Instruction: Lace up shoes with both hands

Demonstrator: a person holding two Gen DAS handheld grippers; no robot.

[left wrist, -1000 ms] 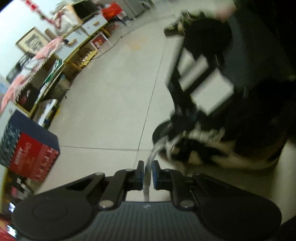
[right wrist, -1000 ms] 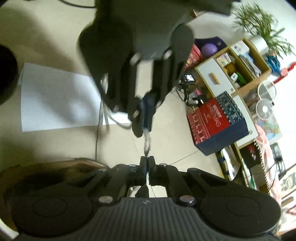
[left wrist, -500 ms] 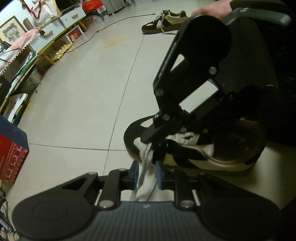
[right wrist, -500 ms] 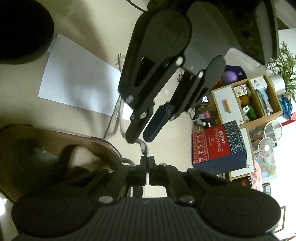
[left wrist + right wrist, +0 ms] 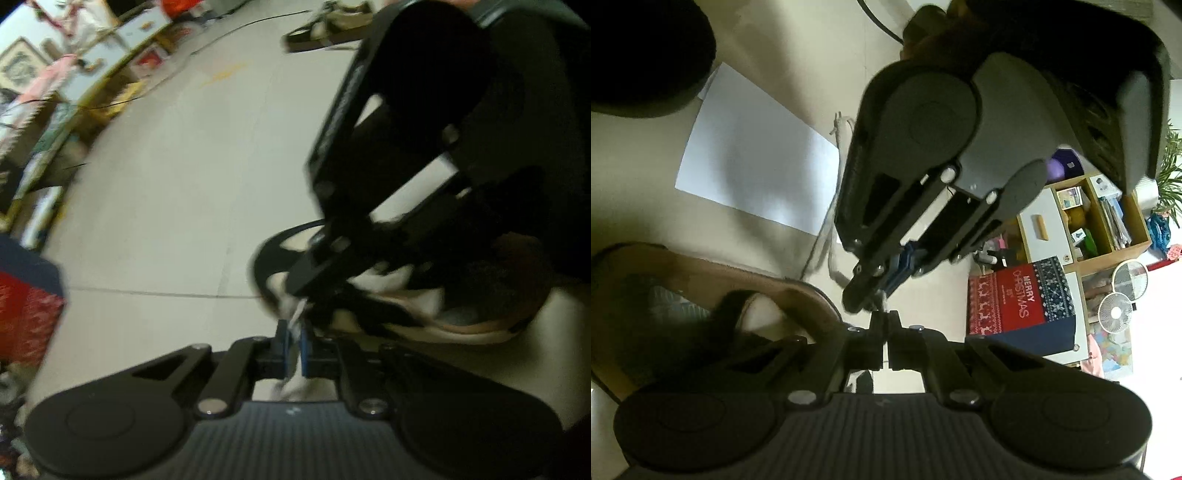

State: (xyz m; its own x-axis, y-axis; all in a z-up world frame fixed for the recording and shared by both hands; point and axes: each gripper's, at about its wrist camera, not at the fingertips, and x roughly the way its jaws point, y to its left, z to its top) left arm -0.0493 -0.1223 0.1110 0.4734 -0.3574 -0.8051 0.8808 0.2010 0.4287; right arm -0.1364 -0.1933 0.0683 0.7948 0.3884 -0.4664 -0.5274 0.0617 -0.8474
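Observation:
A black and cream shoe [image 5: 461,321] with a tan lining lies on the pale floor; its collar [image 5: 713,266] fills the left of the right wrist view. My left gripper [image 5: 293,343] is closing hard, its blue pads pressed on a white lace [image 5: 295,317] that runs up toward the shoe's toe. My right gripper [image 5: 885,319] is shut on the same lace just above the shoe. The two grippers meet almost tip to tip: the right gripper [image 5: 306,291] looms over the shoe, and the left gripper [image 5: 882,290] hangs close in front. The eyelets are hidden.
A white sheet of paper [image 5: 750,166] and a loose lace [image 5: 838,129] lie on the floor beyond the shoe. A red and navy Christmas box [image 5: 1023,299] stands to the right, in front of shelves [image 5: 1100,218]. Another shoe [image 5: 328,26] lies far off.
My left gripper widened around the lace, then closed on it again, and moved in closer to the right gripper's tips. The right gripper rolled a little and stayed shut.

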